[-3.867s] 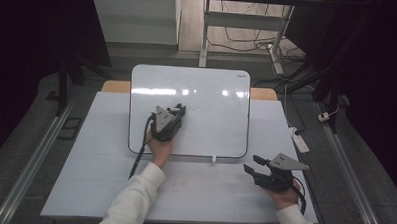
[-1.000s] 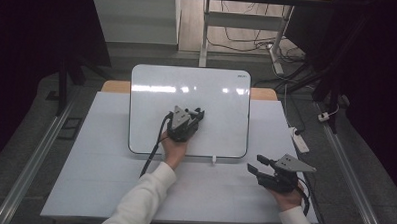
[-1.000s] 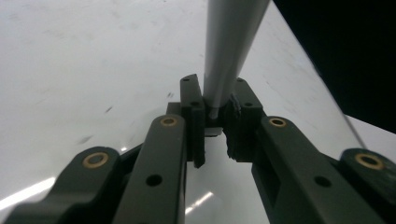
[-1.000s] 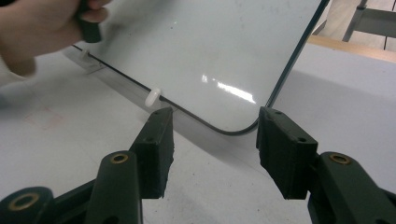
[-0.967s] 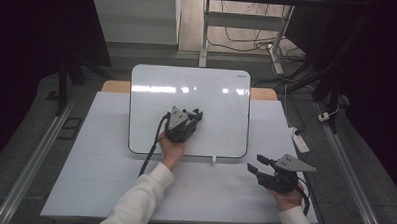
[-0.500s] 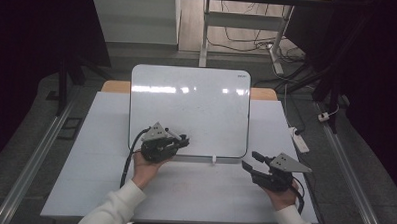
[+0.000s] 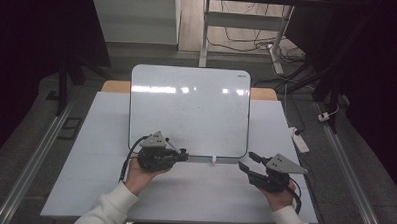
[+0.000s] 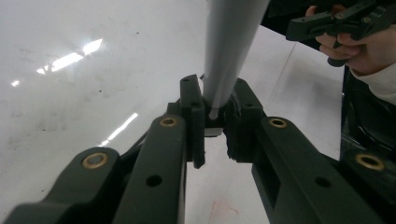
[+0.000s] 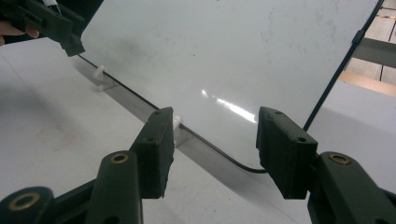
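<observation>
The left gripper [image 8: 212, 122] is clamping a grey marker [image 8: 229, 51] for the whiteboard [image 7: 189, 111]; the right gripper [image 9: 215, 149] is waiting, fingers wide

A white power strip [image 7: 300, 140] lies on the floor just right of the table [image 7: 100, 138]. Beyond the table's far edge stand pale desk legs [image 7: 205, 32], with dark cables [image 7: 249, 41] tangled nearby.
</observation>
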{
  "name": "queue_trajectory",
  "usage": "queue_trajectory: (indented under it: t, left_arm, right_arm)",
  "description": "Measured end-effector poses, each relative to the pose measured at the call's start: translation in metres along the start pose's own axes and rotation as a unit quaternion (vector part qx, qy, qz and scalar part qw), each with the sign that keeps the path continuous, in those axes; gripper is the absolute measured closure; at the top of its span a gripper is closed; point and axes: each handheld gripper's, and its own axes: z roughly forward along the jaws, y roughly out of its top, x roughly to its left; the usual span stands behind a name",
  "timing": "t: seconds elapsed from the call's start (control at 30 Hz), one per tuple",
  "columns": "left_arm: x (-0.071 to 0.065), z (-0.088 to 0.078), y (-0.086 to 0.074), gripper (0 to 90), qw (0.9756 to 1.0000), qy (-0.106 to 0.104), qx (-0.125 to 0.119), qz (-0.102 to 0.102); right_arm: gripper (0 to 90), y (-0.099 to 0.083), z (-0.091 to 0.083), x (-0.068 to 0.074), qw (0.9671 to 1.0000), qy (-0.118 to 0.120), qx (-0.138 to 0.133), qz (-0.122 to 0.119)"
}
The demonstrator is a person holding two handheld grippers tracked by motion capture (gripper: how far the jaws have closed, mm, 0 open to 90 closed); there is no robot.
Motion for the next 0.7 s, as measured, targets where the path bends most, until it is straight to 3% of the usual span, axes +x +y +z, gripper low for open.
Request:
queue_trajectory:
  t: [0.17, 0.37, 0.5, 0.7]
  left_arm:
    - [-0.003, 0.005, 0.001, 78.2, 0.9999, -0.009, 0.009, -0.003]
    - [-0.009, 0.013, 0.002, 78.3, 0.9993, -0.025, 0.029, -0.002]
    - [-0.012, 0.018, 0.002, 78.2, 0.9988, -0.029, 0.039, -0.002]
    - [-0.016, 0.025, 0.001, 78.2, 0.9981, -0.034, 0.051, -0.005]
  right_arm:
    - [45.9, 0.005, 0.001, 0.006, 1.0, 0.003, -0.006, -0.005]
    - [45.9, 0.027, 0.0, 0.027, 0.9997, 0.003, -0.021, -0.014]
    - [45.9, 0.04, 0.01, 0.043, 0.9996, 0.017, -0.017, -0.014]
    - [45.7, 0.056, 0.03, 0.073, 0.9986, 0.042, -0.003, -0.034]
